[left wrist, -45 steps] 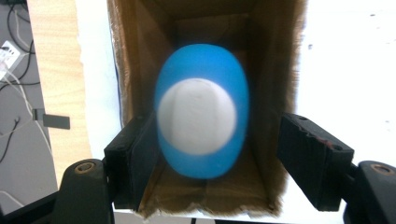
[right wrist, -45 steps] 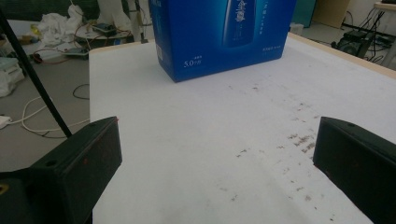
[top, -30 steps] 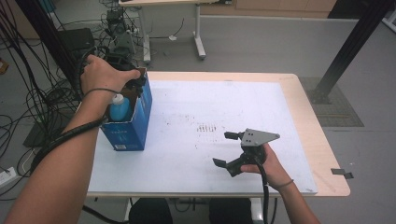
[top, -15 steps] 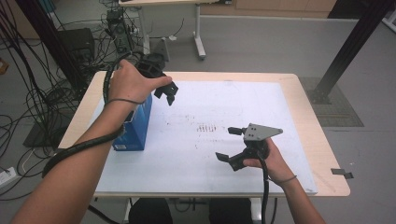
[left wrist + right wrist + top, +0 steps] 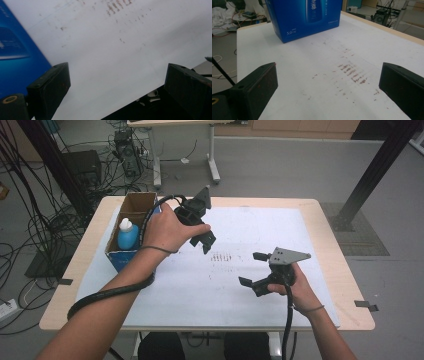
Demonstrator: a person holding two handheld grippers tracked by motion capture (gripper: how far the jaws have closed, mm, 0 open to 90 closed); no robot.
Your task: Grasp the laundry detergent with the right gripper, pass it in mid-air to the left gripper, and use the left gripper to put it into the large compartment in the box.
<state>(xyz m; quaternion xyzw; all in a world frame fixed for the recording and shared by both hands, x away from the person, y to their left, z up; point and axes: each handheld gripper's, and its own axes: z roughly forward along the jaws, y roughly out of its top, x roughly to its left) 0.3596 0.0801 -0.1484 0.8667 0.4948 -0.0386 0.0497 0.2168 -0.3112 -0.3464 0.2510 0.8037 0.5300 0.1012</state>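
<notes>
An open-topped blue box [image 5: 126, 232] stands at the table's left; the right gripper view shows the box [image 5: 304, 17] at the far end. In it a blue bottle with a white cap [image 5: 127, 233] stands upright. My left gripper [image 5: 202, 232] hangs just right of the box, above the white sheet. Its jaws have just been opening and stand wide apart with nothing between them. In the left gripper view that gripper [image 5: 117, 72] looks down on bare sheet, the box [image 5: 15, 50] at its left. My right gripper [image 5: 252, 269] is open and empty over the sheet's front right, as its own view [image 5: 328, 75] confirms.
A white sheet [image 5: 260, 230] with brown smudges [image 5: 222, 257] covers most of the wooden table [image 5: 345, 270]. Cables and equipment [image 5: 65, 185] crowd the floor at the left. A second table's legs [image 5: 212, 155] stand beyond, and a black post [image 5: 370, 175] rises at the right.
The left hand has come away from the top of the box and swung right and a little down over the sheet, its jaws wider. The bottle stays in the box. The right gripper has hardly moved.
</notes>
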